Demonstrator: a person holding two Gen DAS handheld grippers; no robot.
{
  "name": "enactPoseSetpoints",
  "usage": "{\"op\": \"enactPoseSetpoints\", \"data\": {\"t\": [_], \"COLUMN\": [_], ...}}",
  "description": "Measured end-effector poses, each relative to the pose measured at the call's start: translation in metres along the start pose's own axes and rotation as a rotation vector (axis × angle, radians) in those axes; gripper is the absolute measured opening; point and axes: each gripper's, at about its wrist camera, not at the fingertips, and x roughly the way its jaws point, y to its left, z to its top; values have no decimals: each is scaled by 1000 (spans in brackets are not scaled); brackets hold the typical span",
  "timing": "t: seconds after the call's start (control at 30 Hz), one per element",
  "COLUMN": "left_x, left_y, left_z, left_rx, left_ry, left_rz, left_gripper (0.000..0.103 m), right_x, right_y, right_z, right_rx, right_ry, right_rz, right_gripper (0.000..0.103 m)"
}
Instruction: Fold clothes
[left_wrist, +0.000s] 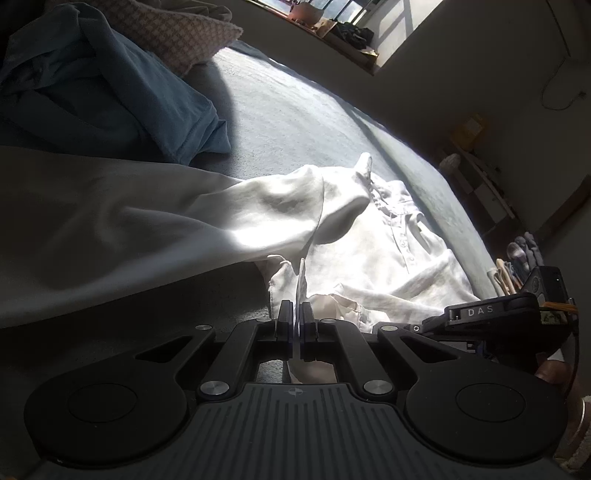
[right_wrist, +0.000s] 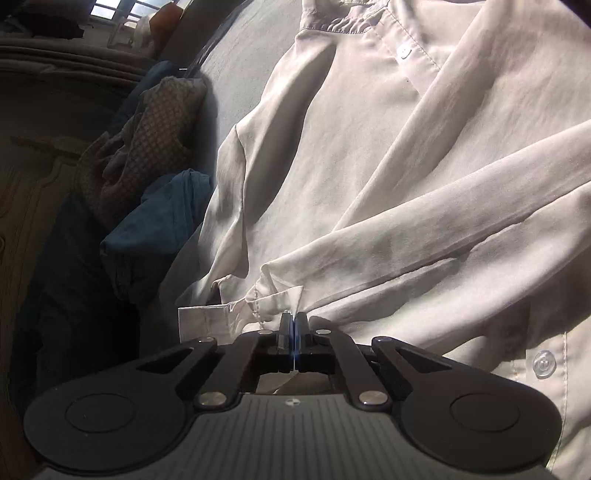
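Left gripper (left_wrist: 296, 314) jaws pinched together on a thin fold of the white shirt (left_wrist: 388, 236), cloth poking up between the fingers. Right gripper (right_wrist: 293, 325) likewise clamped on the shirt (right_wrist: 369, 166), at a sleeve cuff (right_wrist: 207, 317). Shirt lies spread on the grey bed (left_wrist: 288, 110) just ahead of both grippers. "DAS" reads on the other gripper (left_wrist: 480, 311), right of the left one. Two buttons (right_wrist: 543, 362) show clearly. Beyond, left: one blue garment (left_wrist: 110, 92), one checked cloth (left_wrist: 177, 33).
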Motion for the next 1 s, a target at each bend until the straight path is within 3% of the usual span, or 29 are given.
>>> {"op": "enactPoseSetpoints", "data": {"t": [0.17,0.33,0.57,0.73,0.87,1.0], "left_x": [-7,-10,-12,-23,-42,-46], "left_y": [6,6,2,4,11,27], "left_z": [5,6,-2,-11,-21,-23], "left_rx": [-18,-4,21,30,59,0], "left_ry": [-20,-30,-32,-35,-20,-21], "left_rz": [-26,-53,-101,-177,-231,-144], "left_gripper": [1,1,1,2,8,19], "right_x": [-17,-2,14,21,4,-23], "right_y": [70,99,89,69,61,52], "right_z": [-42,-94,-122,-130,-132,-125], "right_rx": [-408,-636,-605,-553,-584,-592], "right_ry": [23,76,171,271,282,244], "right_rz": [23,-33,2,-33,-3,13], "right_gripper": [0,1,3,28,29,29]}}
